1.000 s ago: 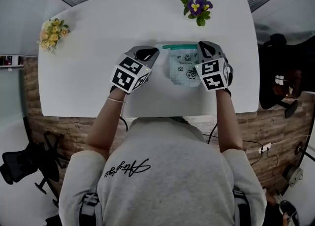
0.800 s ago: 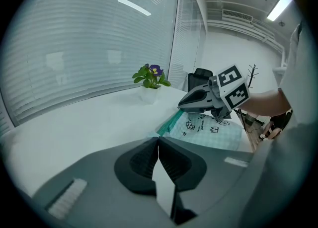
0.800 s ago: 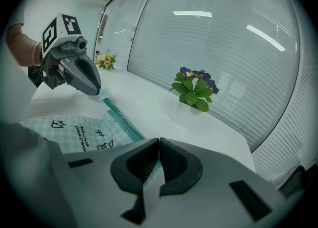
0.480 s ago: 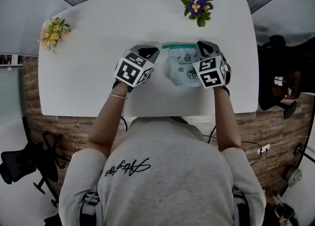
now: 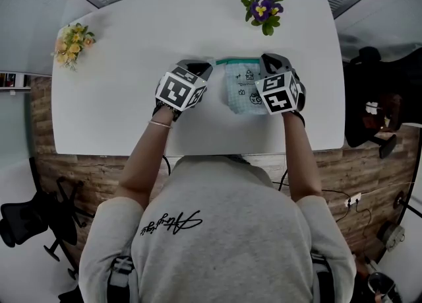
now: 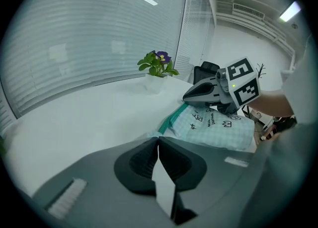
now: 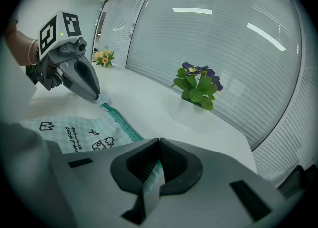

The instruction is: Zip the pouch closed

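The pouch (image 5: 245, 92), lying on the bench (image 5: 125, 57) and clenched at opposite top corners by the left claw (image 5: 208, 67) and right claw (image 5: 264, 61), should be kept taut while the slider is drawn.

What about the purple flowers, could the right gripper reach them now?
Probably not yet: the right gripper is shut on the pouch. Past it, open table leads to the purple flowers.

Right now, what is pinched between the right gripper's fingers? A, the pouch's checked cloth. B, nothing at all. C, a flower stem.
A: the right gripper view shows the right gripper with fingers closed on the pouch, checked cloth between them.
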Demonstrator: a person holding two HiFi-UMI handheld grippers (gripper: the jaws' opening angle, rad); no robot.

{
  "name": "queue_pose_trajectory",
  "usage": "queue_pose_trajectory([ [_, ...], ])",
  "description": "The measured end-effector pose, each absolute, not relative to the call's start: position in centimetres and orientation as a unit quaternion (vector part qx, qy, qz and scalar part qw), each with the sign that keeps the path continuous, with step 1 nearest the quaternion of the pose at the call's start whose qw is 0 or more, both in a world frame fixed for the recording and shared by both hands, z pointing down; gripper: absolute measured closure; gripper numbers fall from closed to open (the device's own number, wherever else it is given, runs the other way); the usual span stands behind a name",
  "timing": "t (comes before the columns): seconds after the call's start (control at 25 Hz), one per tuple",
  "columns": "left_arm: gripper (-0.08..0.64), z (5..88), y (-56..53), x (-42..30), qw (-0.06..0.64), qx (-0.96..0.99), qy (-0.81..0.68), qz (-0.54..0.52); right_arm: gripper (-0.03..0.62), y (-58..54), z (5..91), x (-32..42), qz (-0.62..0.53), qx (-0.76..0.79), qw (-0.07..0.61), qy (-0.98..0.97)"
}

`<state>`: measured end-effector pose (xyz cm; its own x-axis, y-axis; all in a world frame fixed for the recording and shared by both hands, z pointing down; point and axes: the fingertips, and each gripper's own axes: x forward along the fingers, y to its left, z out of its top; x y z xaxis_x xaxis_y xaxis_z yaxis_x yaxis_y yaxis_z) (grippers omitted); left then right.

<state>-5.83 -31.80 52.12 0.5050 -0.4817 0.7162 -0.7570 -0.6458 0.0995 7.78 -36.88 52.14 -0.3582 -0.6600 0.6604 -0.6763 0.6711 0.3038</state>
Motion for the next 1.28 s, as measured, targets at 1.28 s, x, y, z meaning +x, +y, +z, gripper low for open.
queue_pose_trajectory([
  [1.28, 0.295, 44.6, -30.6, -7.0, 0.059, 0.839, -0.498, 0.212, 0.449, -33.8, 43.6, 7.9, -0.025, 0.468, 0.262, -0.844],
])
